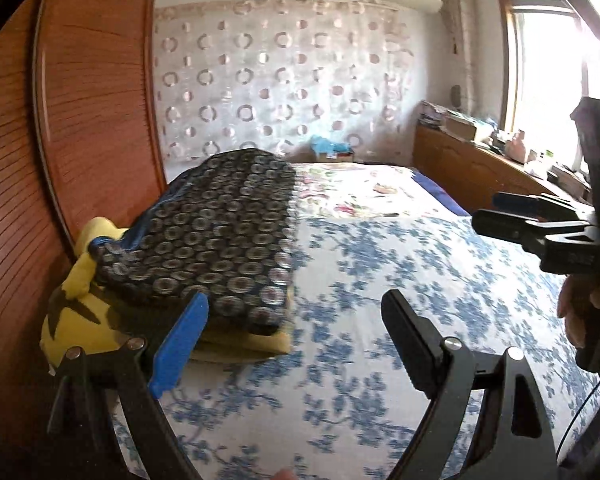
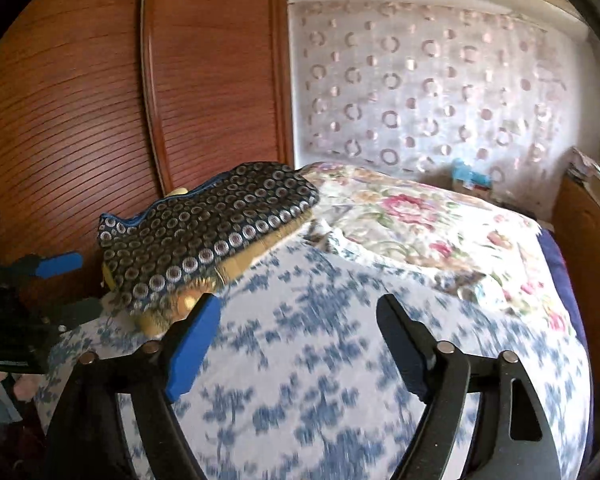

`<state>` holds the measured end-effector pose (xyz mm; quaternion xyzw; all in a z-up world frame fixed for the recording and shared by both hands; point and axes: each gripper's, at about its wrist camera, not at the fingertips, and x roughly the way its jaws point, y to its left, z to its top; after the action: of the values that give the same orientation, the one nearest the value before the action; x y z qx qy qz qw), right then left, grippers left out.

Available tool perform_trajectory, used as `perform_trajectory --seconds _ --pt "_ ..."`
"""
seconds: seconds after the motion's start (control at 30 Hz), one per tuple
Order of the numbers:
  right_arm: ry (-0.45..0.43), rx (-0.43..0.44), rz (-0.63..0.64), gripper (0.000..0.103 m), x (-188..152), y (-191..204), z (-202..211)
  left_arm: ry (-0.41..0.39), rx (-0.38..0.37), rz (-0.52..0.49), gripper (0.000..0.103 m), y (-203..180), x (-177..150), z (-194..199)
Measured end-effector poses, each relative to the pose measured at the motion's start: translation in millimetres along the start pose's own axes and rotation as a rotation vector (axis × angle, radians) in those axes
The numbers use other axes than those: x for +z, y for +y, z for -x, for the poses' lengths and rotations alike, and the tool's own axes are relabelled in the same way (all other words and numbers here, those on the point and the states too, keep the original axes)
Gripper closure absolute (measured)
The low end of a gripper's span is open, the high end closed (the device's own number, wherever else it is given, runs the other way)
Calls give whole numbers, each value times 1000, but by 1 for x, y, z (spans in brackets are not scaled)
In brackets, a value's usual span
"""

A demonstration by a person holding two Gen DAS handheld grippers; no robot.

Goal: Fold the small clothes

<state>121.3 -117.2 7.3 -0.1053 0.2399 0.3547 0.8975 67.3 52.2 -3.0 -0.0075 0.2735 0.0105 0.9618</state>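
A folded dark garment with ring print (image 1: pixel 212 232) (image 2: pixel 204 236) lies on top of folded yellow clothes (image 1: pixel 72 320) (image 2: pixel 240 264), stacked at the left edge of the bed beside the wardrobe. My left gripper (image 1: pixel 294 300) hangs open over the bed sheet just right of the stack, and its blue pad (image 1: pixel 180 344) overlaps the stack's near corner in the picture. Nothing is between its fingers. My right gripper (image 2: pixel 298 301) is open and empty over the blue-flowered sheet (image 2: pixel 320 380), to the right of the stack. Each gripper shows at the edge of the other's view: left gripper (image 2: pixel 76 284), right gripper (image 1: pixel 486 209).
A wooden wardrobe (image 1: pixel 80 100) (image 2: pixel 80 100) rises close behind the stack. A flowered quilt (image 1: pixel 360 192) (image 2: pixel 440 232) covers the far end of the bed. A cluttered wooden dresser (image 1: pixel 480 168) stands under the window on the right. A hand (image 1: pixel 576 304) holds the right gripper.
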Motion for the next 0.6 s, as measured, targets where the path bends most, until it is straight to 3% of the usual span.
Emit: perform_trajectory --seconds 0.23,0.4,0.6 --pt "-60 -134 -59 18 -23 0 61 -39 -41 -17 14 -30 13 13" --pt "-110 -219 -102 18 -36 6 105 -75 -24 -35 14 -45 24 25" --pt "-151 -285 -148 18 -48 11 131 -96 -40 -28 14 -50 30 37"
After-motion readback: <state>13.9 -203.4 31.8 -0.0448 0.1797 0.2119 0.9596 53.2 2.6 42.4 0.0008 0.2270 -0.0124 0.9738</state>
